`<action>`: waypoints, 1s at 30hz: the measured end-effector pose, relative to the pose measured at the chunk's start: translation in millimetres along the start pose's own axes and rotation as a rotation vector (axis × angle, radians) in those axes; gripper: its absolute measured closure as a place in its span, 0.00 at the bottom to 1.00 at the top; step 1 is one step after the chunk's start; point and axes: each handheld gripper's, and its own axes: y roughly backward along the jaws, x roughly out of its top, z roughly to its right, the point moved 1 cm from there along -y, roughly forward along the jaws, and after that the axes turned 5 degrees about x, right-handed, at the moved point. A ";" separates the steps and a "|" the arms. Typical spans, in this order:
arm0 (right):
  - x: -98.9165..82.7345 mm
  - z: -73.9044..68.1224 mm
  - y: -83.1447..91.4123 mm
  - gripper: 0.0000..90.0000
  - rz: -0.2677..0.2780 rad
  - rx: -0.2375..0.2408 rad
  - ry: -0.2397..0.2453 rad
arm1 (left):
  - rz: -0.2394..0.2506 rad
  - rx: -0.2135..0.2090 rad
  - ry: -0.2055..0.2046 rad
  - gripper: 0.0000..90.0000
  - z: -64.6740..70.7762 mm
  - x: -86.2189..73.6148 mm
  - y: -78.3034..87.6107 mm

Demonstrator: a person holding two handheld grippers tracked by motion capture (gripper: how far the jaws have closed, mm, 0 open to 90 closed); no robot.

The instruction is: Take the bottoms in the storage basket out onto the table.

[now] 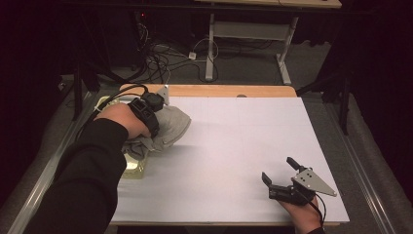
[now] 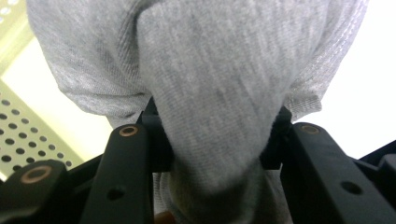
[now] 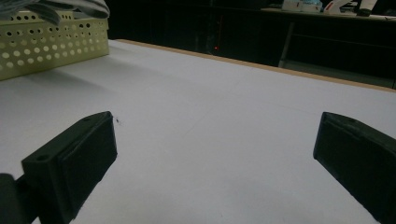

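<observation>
Your left gripper (image 1: 155, 108) holds a grey cloth (image 1: 168, 127) at the left side of the table (image 1: 234, 141).

The big white table lies in front of you, with a brown strip of wood along its far edge. At its left edge sits a pale yellow basket (image 1: 134, 168) with little round holes in its sides. The grey cloth hangs in a soft bunch over the basket's near-right part and over the table just beside it. Your left gripper is clamped on a thick fold of that cloth (image 2: 215, 116), and the two black jaws press it from both sides. Your right gripper (image 1: 281, 171) sits low at the near right corner of the table, well apart from the cloth. Its jaws stand wide apart, with only bare table between them.
</observation>
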 end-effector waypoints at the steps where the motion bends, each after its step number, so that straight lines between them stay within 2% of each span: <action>1: 0.0 -0.1 -0.1 0.00 0.001 0.000 -0.003 | -0.001 0.002 -0.006 0.63 2.0 1.8 0.4; 13: 0.1 0.3 -0.2 0.00 0.001 0.002 -0.001 | 0.004 0.003 -0.054 0.62 25.4 22.2 1.3; 25: 0.2 0.3 0.1 0.00 0.003 0.003 0.000 | 0.026 -0.027 -0.078 0.62 43.6 37.1 -5.7; 30: 0.2 0.2 -0.1 0.00 0.002 0.003 0.000 | 0.049 -0.062 -0.084 0.62 50.3 41.2 -9.8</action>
